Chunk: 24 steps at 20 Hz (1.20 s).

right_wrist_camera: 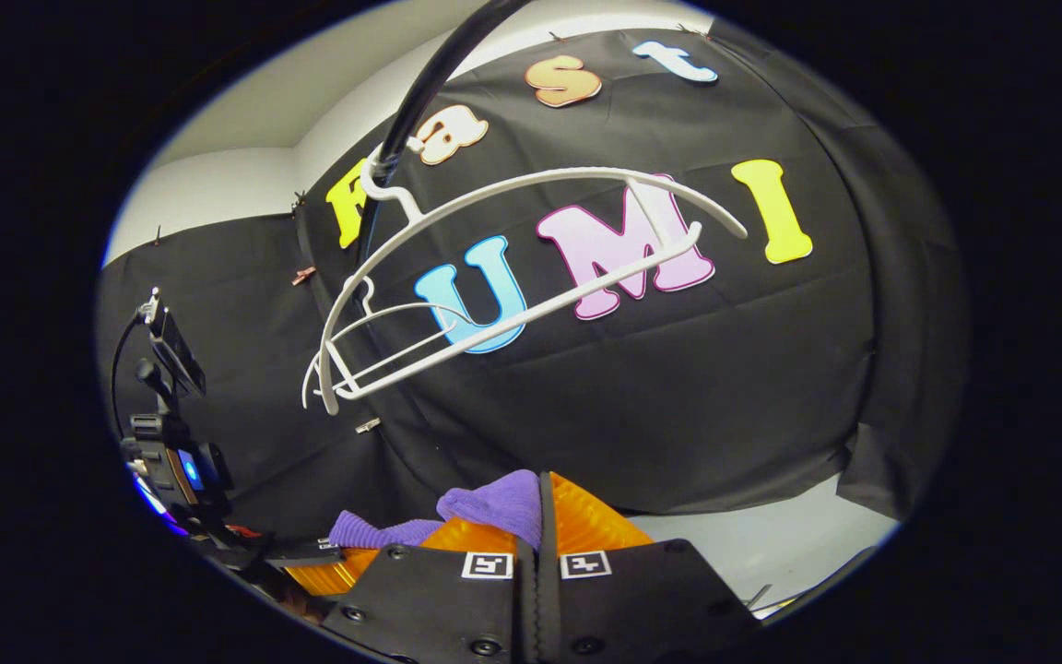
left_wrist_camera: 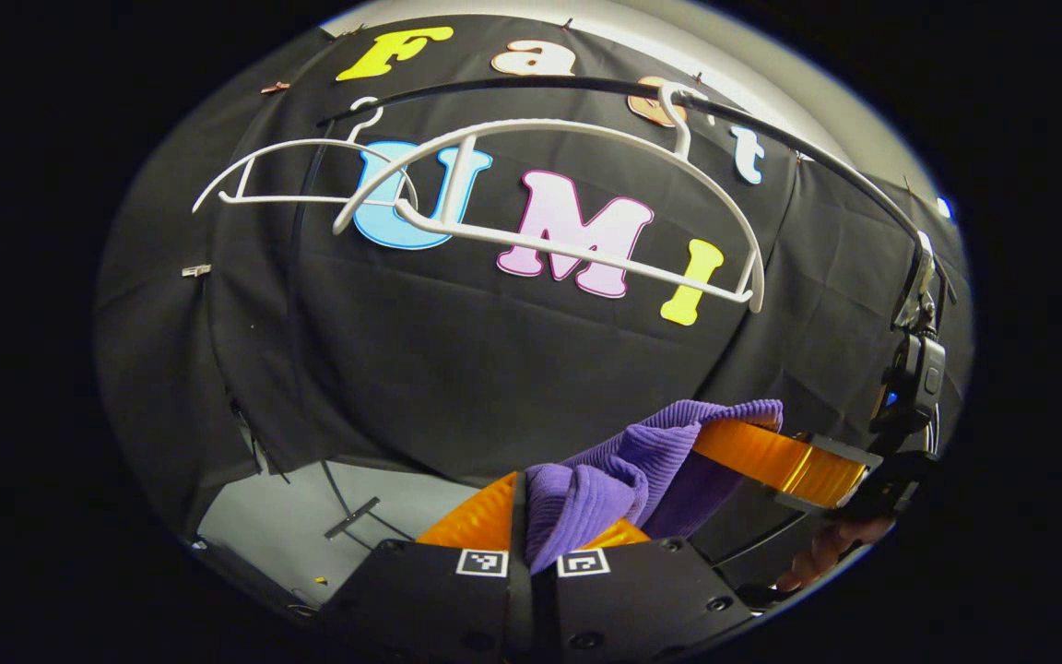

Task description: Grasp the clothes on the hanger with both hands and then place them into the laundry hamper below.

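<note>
- left gripper (left_wrist_camera: 557, 530) clamped tight on purple garment (left_wrist_camera: 628, 466)
- right gripper (right_wrist_camera: 538, 516) pinched same garment (right_wrist_camera: 494, 505), fingers nearly together
- two white hangers (left_wrist_camera: 549, 198) bare on rail (left_wrist_camera: 513, 88) above

The left gripper view looks upward from below the near white hanger (left_wrist_camera: 549, 198), close to it and facing the booth's black cloth wall (left_wrist_camera: 457, 360). The hanger spans the upper middle, with the black rail (left_wrist_camera: 826, 157) arching above it and off to the right.

The right gripper view also looks up from below that hanger (right_wrist_camera: 513, 277), a little farther off, with the rail (right_wrist_camera: 425, 88) rising steeply at upper left.

Both views share the hanger, a second white hanger behind it (left_wrist_camera: 296, 175) (right_wrist_camera: 393, 327), the rail and the wall.
</note>
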Available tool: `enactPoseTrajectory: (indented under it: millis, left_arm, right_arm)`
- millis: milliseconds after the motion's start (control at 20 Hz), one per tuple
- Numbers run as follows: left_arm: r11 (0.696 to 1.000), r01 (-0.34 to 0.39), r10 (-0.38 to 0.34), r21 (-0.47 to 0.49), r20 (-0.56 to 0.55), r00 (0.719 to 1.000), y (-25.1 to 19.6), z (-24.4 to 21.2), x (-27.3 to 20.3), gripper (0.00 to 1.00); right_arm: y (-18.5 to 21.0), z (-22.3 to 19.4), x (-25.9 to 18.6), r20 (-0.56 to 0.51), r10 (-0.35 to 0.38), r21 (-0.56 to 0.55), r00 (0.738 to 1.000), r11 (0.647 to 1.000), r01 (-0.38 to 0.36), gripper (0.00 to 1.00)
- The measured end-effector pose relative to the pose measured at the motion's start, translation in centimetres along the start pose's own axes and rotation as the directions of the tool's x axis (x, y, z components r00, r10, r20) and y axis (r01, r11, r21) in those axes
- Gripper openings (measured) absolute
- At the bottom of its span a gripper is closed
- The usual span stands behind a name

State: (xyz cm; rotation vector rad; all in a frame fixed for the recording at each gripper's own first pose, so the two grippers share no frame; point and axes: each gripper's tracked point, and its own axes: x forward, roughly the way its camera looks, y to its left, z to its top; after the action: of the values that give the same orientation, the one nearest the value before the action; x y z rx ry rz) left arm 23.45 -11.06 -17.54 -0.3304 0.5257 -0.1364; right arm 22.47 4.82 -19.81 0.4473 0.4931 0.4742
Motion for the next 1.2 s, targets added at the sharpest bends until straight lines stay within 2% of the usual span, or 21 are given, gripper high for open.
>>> enactPoseTrajectory:
  millis: [200,400,550,750,850,950,1000,1100,1150,1200]
  left_arm:
    - [0.999,-0.034,0.03,-0.028,-0.123,0.992,1.4,-5.8,3.1,0.05]
    - [0.994,-0.094,0.074,-0.055,-0.292,0.954,3.6,-13.6,6.7,0.05]
    - [0.989,-0.147,0.12,-0.028,-0.435,0.892,5.4,-19.4,8.8,0.05]
    - [0.977,-0.213,0.187,0.024,-0.587,0.788,6.9,-25.9,9.6,0.05]
    - [0.972,-0.228,0.21,0.056,-0.636,0.742,7.1,-27.4,9.8,0.05]
    - [0.965,-0.242,0.245,0.101,-0.675,0.696,7.0,-28.1,9.6,0.06]
    - [0.964,-0.239,0.248,0.114,-0.704,0.666,6.6,-29.0,9.5,0.1]
    - [0.961,-0.242,0.263,0.137,-0.726,0.635,6.0,-29.2,8.5,0.67]
    - [0.96,-0.237,0.268,0.147,-0.724,0.636,6.5,-29.8,9.0,0.95]
    - [0.962,-0.234,0.26,0.139,-0.725,0.638,6.4,-29.5,8.7,0.94]
  right_arm:
    - [-3.1,-6.3,1.8,-0.138,-0.046,-0.025,0.989,0.999,0.043,0.04]
    - [-7.5,-14.0,3.5,-0.288,-0.118,-0.062,0.95,0.993,0.105,0.04]
    - [-11.4,-20.2,5.1,-0.398,-0.18,-0.085,0.9,0.984,0.159,0.04]
    - [-15.4,-26.8,5.4,-0.52,-0.246,-0.137,0.818,0.969,0.204,0.04]
    - [-16.6,-29.6,5.2,-0.582,-0.256,-0.124,0.772,0.966,0.227,0.05]
    - [-17.1,-31.2,5.4,-0.631,-0.236,-0.077,0.739,0.967,0.243,0.06]
    - [-17.6,-32.2,4.6,-0.651,-0.251,-0.083,0.716,0.962,0.261,0.24]
    - [-18.7,-33.5,4.0,-0.689,-0.273,-0.107,0.671,0.954,0.279,0.6]
    - [-18.8,-33.4,3.6,-0.691,-0.286,-0.117,0.664,0.951,0.287,0.78]
    - [-19.0,-33.3,3.6,-0.689,-0.298,-0.127,0.661,0.947,0.294,0.96]
